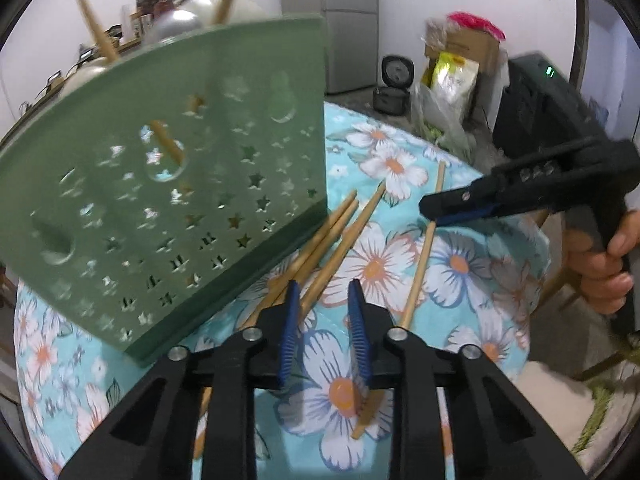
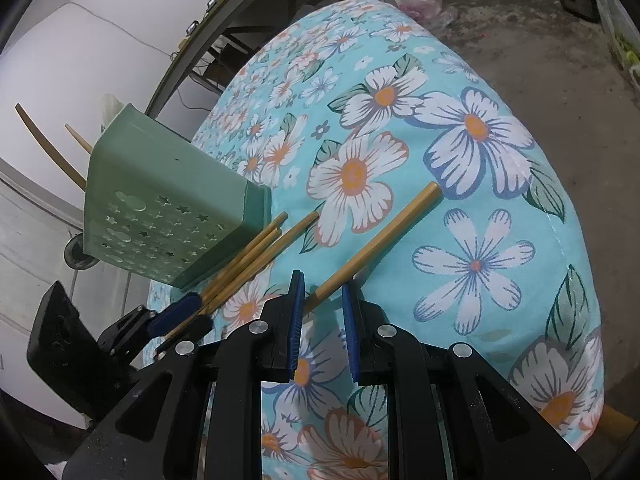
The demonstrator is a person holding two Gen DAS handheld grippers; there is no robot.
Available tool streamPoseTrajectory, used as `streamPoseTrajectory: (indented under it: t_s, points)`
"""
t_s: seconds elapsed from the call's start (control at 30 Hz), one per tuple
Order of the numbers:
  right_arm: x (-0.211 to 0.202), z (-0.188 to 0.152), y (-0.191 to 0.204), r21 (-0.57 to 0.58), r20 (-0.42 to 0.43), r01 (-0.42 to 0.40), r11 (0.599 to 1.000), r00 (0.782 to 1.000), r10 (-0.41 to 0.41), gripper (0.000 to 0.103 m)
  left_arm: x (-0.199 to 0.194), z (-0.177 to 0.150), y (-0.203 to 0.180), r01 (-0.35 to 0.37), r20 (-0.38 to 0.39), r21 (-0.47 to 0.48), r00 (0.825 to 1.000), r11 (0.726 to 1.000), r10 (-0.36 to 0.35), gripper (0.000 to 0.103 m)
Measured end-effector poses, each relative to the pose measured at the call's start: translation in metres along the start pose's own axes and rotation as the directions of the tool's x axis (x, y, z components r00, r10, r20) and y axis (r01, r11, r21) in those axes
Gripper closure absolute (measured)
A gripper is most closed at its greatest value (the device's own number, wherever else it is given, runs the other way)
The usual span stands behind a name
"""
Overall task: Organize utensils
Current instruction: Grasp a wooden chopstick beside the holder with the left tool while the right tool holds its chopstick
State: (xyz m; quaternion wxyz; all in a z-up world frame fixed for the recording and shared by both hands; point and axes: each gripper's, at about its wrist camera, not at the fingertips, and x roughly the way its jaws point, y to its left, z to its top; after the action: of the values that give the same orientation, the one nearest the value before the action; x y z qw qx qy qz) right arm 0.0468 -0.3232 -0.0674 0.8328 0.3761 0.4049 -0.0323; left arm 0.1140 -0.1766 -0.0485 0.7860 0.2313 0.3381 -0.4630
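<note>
**Chopsticks lined up, nothing grabbed yet**

Green holder (image 2: 168,208) stands at the table's (image 2: 500,240) edge with two sticks already inside. Left gripper (image 1: 322,328) hovers parted over the loose chopsticks (image 1: 320,252), right gripper (image 2: 322,320) straddles one chopstick (image 2: 376,240); both wide, empty.

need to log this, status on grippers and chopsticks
Left gripper open over three bamboo chopsticks. Right gripper open around single chopstick. Green perforated holder adjacent.
</note>
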Motion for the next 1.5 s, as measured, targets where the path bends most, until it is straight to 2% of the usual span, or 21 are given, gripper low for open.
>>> streamPoseTrajectory:
  t_s: [0.33, 0.4, 0.63, 0.77, 0.9, 0.97, 1.17, 1.37, 1.5]
  points:
    - [0.000, -0.001, -0.002, 0.004, 0.002, -0.008, 1.000, 1.000, 0.008, 0.086, 0.022, 0.009, -0.005, -0.032, -0.046, 0.057, 0.998, 0.998, 0.035, 0.087]
    - [0.001, -0.001, -0.001, 0.005, 0.004, -0.008, 1.000, 1.000, 0.008, 0.086, 0.025, 0.009, -0.007, -0.044, -0.048, 0.050, 0.998, 0.998, 0.047, 0.091]
    - [0.000, -0.001, 0.000, 0.004, 0.005, -0.008, 1.000, 1.000, 0.008, 0.086, 0.022, 0.005, -0.007, -0.054, -0.050, -0.001, 0.997, 0.999, 0.054, 0.092]
    - [0.000, -0.001, 0.000, 0.005, 0.005, -0.010, 1.000, 1.000, 0.010, 0.086, 0.009, -0.002, -0.007, -0.030, -0.053, -0.071, 0.998, 0.997, 0.026, 0.093]
    - [0.000, -0.001, -0.001, 0.003, 0.005, -0.008, 1.000, 1.000, 0.008, 0.086, -0.001, -0.010, -0.009, 0.024, -0.059, -0.140, 0.998, 0.990, -0.032, 0.095]
    - [0.000, 0.000, -0.001, 0.001, 0.005, -0.006, 1.000, 1.000, 0.006, 0.086, -0.004, -0.013, -0.010, 0.066, -0.060, -0.182, 0.995, 0.981, -0.078, 0.096]
    - [0.001, 0.000, 0.003, -0.013, 0.004, 0.006, 1.000, 1.000, -0.006, 0.087, -0.007, -0.025, -0.009, 0.128, -0.050, -0.275, 0.988, 0.953, -0.147, 0.096]
    - [0.000, -0.002, 0.007, -0.033, 0.001, 0.016, 0.999, 1.000, -0.016, 0.087, -0.017, -0.031, -0.009, 0.136, -0.037, -0.299, 0.987, 0.945, -0.153, 0.097]
    - [-0.002, -0.003, 0.007, -0.044, -0.007, 0.015, 0.999, 1.000, -0.015, 0.087, -0.024, -0.031, -0.006, 0.103, -0.043, -0.286, 0.992, 0.953, -0.120, 0.097]
